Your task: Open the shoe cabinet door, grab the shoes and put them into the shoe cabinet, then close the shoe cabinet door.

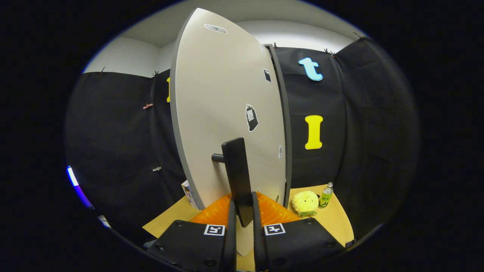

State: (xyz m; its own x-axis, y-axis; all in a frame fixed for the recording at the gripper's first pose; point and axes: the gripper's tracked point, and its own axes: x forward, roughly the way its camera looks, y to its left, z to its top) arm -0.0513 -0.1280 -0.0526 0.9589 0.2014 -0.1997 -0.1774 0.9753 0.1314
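The shoe cabinet door (223, 98) is a tall pale panel with a few small stickers, right in front of me. It looks swung out at an angle, with its free edge to the left and a dark cabinet edge (281, 113) along its right side. A black bar handle (236, 170) stands off the door on a short peg. My gripper (244, 217) is shut on the lower end of this handle, one finger (230, 226) pressing on each side.
A wooden surface (336, 223) lies below. On it, to the right of the door, sit a yellow plush toy (304, 202) and a small green bottle (325, 195). A small box (188, 192) stands by the door's left bottom corner. Black cloth walls close in all around.
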